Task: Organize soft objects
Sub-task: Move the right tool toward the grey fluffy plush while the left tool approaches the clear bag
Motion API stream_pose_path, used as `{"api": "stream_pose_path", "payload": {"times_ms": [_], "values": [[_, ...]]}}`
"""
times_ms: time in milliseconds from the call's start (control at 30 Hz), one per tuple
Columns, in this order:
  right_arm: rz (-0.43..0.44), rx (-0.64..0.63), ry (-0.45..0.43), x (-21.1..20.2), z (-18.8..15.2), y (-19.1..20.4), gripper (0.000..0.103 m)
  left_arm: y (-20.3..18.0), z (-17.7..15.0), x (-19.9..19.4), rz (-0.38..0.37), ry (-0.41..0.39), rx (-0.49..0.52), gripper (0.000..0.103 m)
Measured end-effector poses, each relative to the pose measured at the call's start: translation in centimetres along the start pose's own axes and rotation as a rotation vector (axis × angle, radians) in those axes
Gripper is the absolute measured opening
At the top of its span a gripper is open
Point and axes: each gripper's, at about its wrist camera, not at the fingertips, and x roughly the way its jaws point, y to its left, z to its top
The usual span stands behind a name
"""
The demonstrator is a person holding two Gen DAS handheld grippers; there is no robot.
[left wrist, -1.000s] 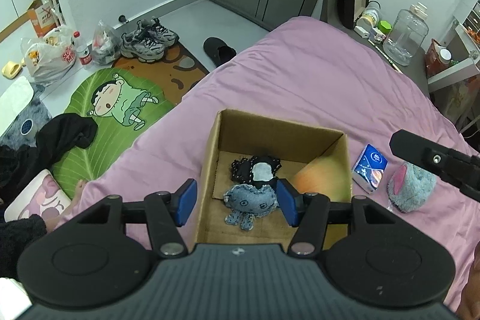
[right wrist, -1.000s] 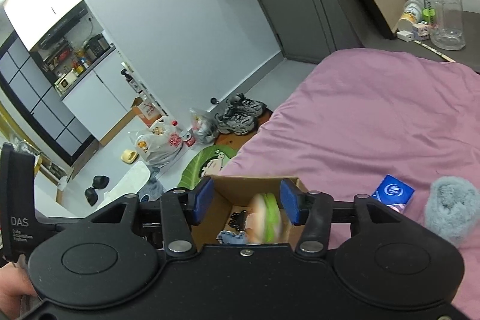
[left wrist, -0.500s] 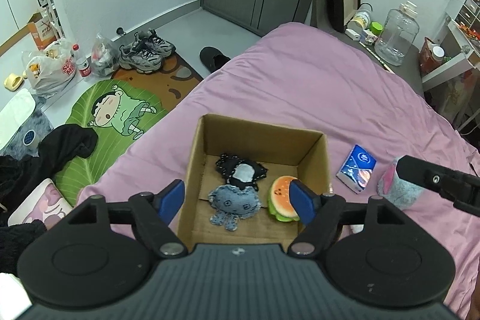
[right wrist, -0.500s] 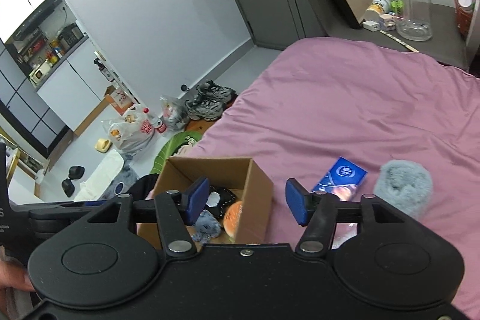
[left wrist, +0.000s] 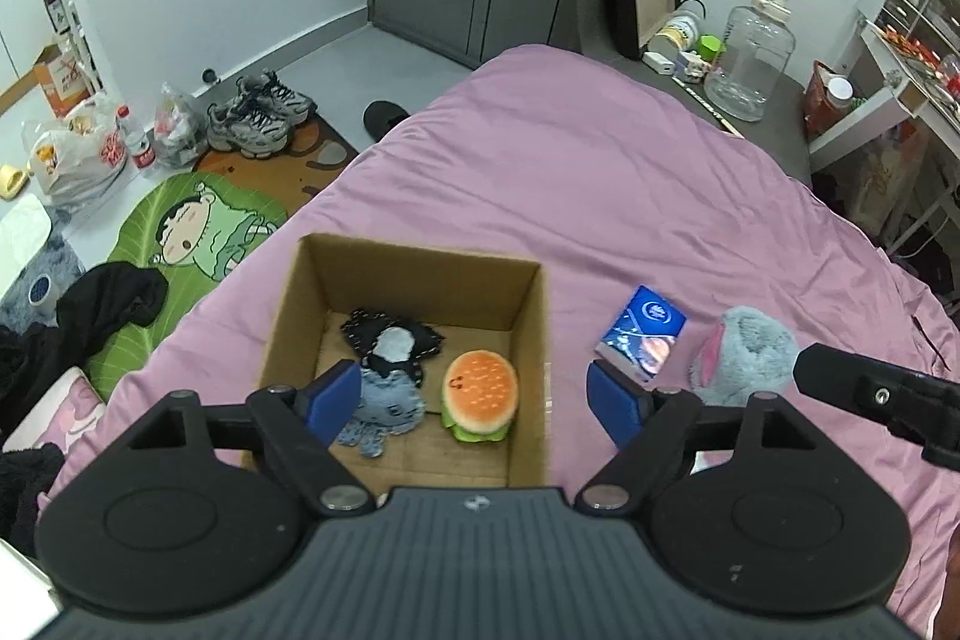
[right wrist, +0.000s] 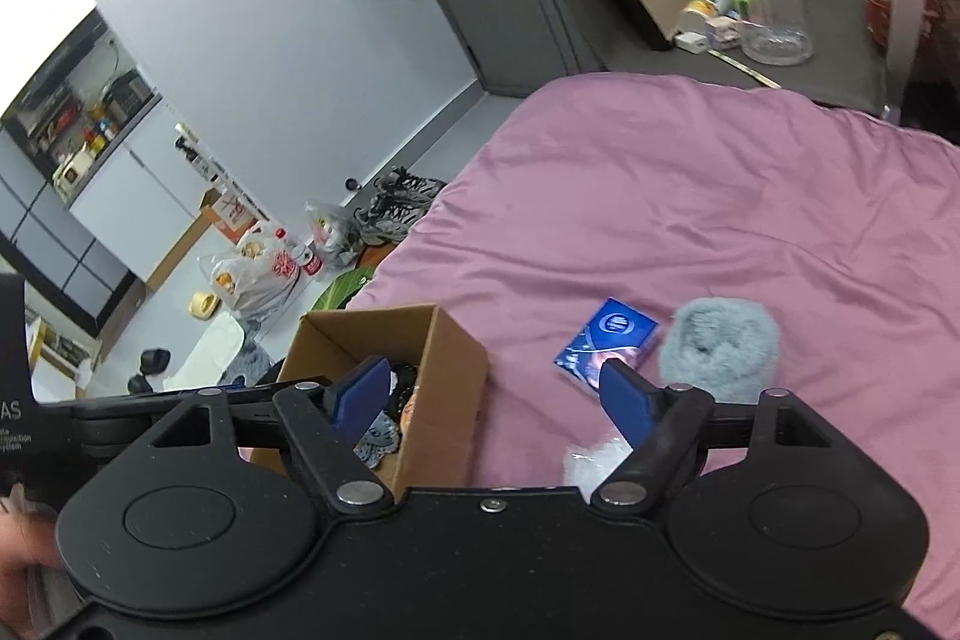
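Note:
A cardboard box (left wrist: 528, 316) (right wrist: 456, 364) sits on the pink bed (left wrist: 600, 172). In it lie a black plush (left wrist: 390, 337), a blue denim plush (left wrist: 384, 409) and a burger plush (left wrist: 480, 394). A blue tissue pack (left wrist: 643, 334) (right wrist: 606, 340) and a grey fluffy plush (left wrist: 744, 355) (right wrist: 717, 346) lie on the bed to the right of the box. My left gripper (left wrist: 477, 397) is open and empty above the box's near side. My right gripper (right wrist: 495, 397) is open and empty, above the bed between the box and the tissue pack.
A white crinkly item (right wrist: 591, 463) lies on the bed under my right gripper. The floor at left holds sneakers (left wrist: 258, 115), plastic bags (left wrist: 78, 154), a cartoon mat (left wrist: 198, 232) and black clothes (left wrist: 102, 304). A clear jug (left wrist: 750, 64) stands beyond the bed.
The burger plush has left my right gripper and now rests in the box. Both grippers have pulled back and opened wider; the right one has swung right, away from the box.

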Motion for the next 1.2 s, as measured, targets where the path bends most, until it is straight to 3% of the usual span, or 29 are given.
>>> {"api": "stream_pose_path", "payload": {"times_ms": [267,733,867,1200], "values": [[0.002,0.054,-0.005,-0.7,0.2,-3.2,0.076,-3.1,0.1,0.2,-0.006,-0.005,0.006,0.088],[-0.046,0.155,0.011,0.2,0.3,-8.9,0.076,-8.2,0.3,2.2,0.001,-0.001,0.019,0.088],[-0.057,0.202,0.008,0.6,0.5,-10.2,0.072,-9.4,0.1,3.3,0.015,0.01,0.022,0.088],[-0.058,0.293,0.031,2.3,0.4,-13.0,0.057,-11.8,0.4,6.1,-0.035,0.013,-0.014,0.081]]}}
